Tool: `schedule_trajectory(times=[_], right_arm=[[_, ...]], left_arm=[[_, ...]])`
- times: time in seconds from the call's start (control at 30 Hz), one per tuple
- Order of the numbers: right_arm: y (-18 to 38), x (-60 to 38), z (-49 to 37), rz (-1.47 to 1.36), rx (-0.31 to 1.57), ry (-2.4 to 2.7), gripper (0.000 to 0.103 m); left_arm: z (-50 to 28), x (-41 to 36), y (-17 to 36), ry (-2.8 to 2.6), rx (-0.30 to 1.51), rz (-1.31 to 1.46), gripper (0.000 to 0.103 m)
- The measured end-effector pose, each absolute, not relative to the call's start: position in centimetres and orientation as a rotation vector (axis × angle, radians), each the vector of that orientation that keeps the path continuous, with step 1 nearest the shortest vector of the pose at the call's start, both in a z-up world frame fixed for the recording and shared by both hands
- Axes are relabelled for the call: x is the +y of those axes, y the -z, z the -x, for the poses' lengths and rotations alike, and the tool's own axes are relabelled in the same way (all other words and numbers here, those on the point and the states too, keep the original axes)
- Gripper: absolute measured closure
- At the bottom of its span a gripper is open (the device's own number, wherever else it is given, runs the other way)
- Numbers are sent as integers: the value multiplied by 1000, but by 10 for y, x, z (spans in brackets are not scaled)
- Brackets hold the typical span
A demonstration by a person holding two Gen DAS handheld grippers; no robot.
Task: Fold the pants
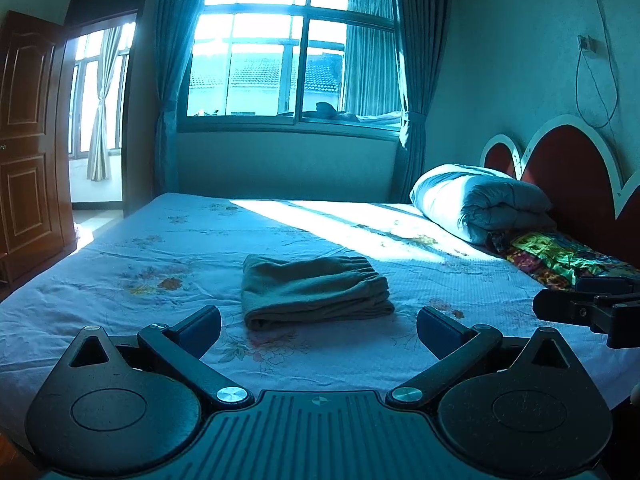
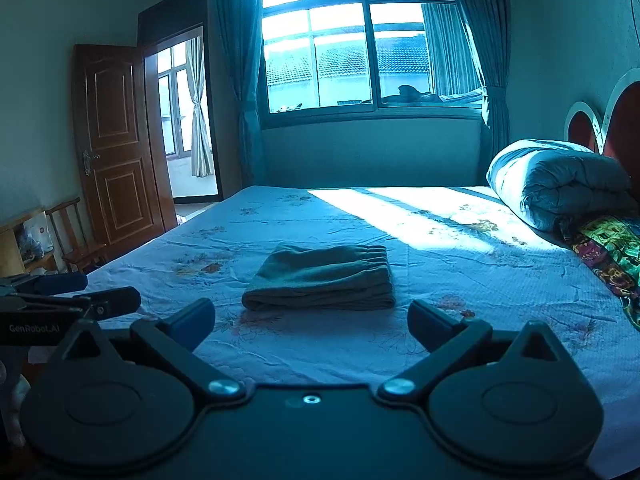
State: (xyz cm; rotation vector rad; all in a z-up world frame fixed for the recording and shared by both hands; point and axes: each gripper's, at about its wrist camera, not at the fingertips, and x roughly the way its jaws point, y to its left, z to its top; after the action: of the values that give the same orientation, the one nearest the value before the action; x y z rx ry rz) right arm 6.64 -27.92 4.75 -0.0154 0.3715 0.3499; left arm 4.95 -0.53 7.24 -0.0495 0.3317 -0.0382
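Note:
The olive-brown pants (image 1: 316,292) lie folded into a compact stack on the bed sheet (image 1: 120,256), elastic waistband on top at the right. They also show in the right wrist view (image 2: 320,278). My left gripper (image 1: 318,330) is open and empty, held just short of the pants above the near part of the bed. My right gripper (image 2: 310,322) is open and empty, also just short of the pants. Each gripper shows at the edge of the other's view: the right one (image 1: 592,304), the left one (image 2: 76,292).
A rolled grey-white quilt (image 1: 480,204) and a colourful patterned cloth (image 1: 560,260) lie at the headboard (image 1: 568,160) on the right. A wooden door (image 2: 116,152) and a chair (image 2: 76,236) stand left of the bed. A window (image 1: 288,48) is behind.

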Motion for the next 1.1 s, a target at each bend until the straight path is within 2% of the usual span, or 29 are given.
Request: schedule_trajectory(times=[1.1], right_arm=[[-46, -280, -68, 14, 374, -355, 6]], left_arm=[[-48, -9, -70, 73, 319, 22, 0]])
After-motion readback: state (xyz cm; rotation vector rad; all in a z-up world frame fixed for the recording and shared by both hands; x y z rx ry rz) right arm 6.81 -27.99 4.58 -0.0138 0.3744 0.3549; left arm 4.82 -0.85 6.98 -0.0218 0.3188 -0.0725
